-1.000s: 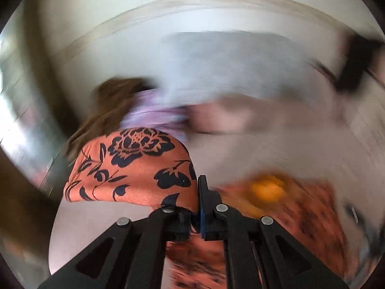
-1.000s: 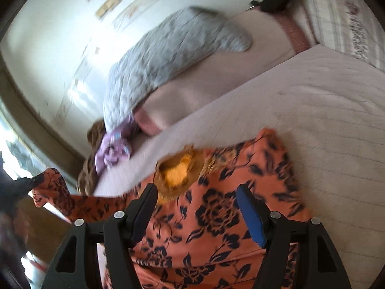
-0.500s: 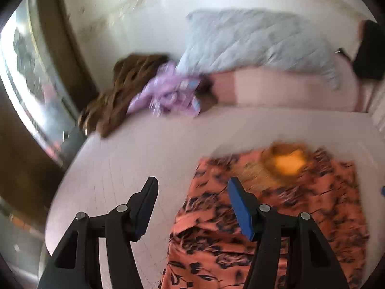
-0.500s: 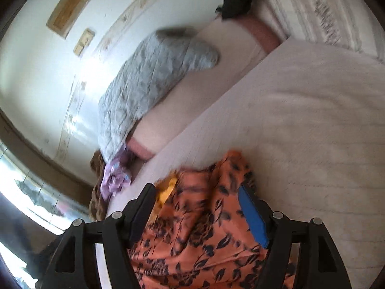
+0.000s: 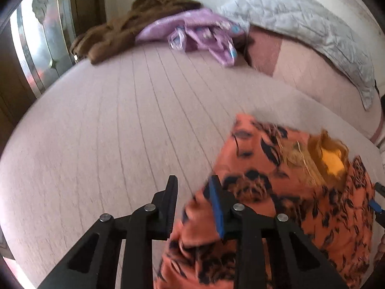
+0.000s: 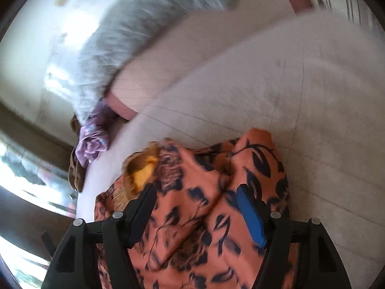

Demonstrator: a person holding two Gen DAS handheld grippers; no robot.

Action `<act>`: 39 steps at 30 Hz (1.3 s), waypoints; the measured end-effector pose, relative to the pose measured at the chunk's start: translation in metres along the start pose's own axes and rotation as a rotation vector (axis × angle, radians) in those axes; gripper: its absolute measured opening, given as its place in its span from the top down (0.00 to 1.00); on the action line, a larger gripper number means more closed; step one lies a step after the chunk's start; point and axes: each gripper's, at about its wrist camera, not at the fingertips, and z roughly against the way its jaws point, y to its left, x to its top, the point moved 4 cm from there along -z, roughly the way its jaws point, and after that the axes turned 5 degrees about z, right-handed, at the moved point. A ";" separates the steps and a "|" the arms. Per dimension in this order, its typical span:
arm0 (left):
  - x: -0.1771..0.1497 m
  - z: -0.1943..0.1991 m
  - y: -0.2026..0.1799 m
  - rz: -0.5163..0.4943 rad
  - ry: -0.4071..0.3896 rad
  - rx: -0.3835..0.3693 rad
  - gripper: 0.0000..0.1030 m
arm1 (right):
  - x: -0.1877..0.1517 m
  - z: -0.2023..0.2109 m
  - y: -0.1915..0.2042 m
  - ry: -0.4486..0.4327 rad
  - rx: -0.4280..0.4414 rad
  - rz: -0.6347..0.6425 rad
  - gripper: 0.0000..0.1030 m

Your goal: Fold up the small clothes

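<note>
both tongs drop toward the orange floral garment (image 5: 288,192), now flat on the bed (image 5: 120,132); left gripper (image 5: 195,204) jaws just narrowing at its edge, unclamped; right gripper (image 6: 197,212) jaws also closing, apart over cloth; thin, limp, likely slippery; i'd pinch a hem corner.

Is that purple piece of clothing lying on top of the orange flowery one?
No: the purple garment lies far up the bed by the grey pillow, well apart from the orange floral garment.

Black gripper (image 5: 193,187) (blue pad, silver screws)
</note>
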 end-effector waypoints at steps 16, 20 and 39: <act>-0.011 -0.017 0.017 0.085 0.054 0.002 0.87 | 0.004 0.114 0.077 -0.356 0.175 0.195 0.93; -0.009 -0.011 0.021 0.102 0.029 0.002 0.87 | -0.033 0.164 0.064 -0.415 0.007 0.336 0.89; -0.014 -0.011 -0.016 -0.030 0.030 -0.078 0.55 | -0.018 0.085 0.017 -0.100 -0.147 0.249 0.32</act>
